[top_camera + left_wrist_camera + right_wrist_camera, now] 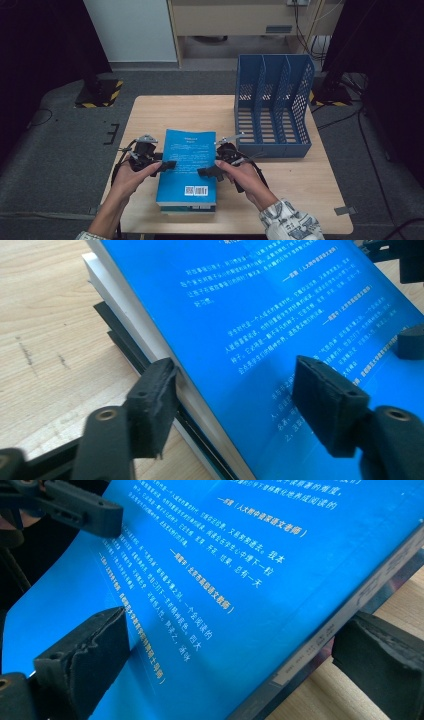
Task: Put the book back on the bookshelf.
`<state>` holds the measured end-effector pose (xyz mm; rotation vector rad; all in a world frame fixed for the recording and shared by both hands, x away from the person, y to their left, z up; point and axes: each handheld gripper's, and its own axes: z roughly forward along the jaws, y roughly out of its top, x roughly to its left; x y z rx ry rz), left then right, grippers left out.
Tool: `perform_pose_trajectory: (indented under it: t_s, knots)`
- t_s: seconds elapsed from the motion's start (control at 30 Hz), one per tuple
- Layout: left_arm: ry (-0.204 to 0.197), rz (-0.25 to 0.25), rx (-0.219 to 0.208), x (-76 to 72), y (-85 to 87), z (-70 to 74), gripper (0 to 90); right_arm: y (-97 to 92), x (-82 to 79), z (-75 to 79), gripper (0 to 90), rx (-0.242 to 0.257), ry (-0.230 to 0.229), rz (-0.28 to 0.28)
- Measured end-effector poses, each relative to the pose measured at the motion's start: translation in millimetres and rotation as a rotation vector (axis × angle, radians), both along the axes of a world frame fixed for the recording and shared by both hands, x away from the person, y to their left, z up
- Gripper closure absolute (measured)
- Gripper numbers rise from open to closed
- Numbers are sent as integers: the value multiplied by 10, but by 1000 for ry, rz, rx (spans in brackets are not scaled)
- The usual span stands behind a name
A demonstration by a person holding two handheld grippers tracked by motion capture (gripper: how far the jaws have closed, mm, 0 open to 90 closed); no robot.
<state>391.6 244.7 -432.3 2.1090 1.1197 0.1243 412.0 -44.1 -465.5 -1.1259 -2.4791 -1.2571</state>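
1. Book position: the blue book (187, 167) lies flat on the wooden table (310, 200), near its front edge, back cover up with the barcode toward the person. In the high view it rests on top of a second, darker volume (189, 207) whose edge shows just below it.
2. Surroundings (high view): a blue file rack (272, 107) stands upright on the table's far right part, apart from the book.
3. Left gripper (167, 165): held at the book's left edge. The left gripper view (235, 390) shows one jaw below the page block at the edge and the other above the cover. The pad over the cover appears to stand slightly clear of it, so the jaws straddle the edge without clamping.
4. Right gripper (206, 171): held at the book's right edge. The right gripper view (225, 655) shows one jaw over the cover and one at the spine side, near the table. Whether the pads press on the book cannot be told.
5. View differences: the gripper views resolve the white printed text on the cover and the white page edges. The high view alone gives the rack, the hands and the book's place on the table.
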Motion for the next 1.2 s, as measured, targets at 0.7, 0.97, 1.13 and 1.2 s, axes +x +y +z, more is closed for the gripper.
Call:
perform_pose_trajectory:
  t_s: [0.7, 0.97, 1.13, 1.2]
  knots:
    - [-14, 33, -56, -5, 137, 142, 649, 20, 13, 187, 91, -39, -60, 11]
    - [-41, 26, -48, -17, 142, 285, 685, 5, 20, 264, 127, -40, -85, 9]
    - [-43, 16, -43, -3, 136, 300, 692, -13, 34, 262, 132, -29, -81, 5]
    - [-40, 11, -45, 9, 141, 295, 692, -17, 40, 256, 132, -26, -83, 5]
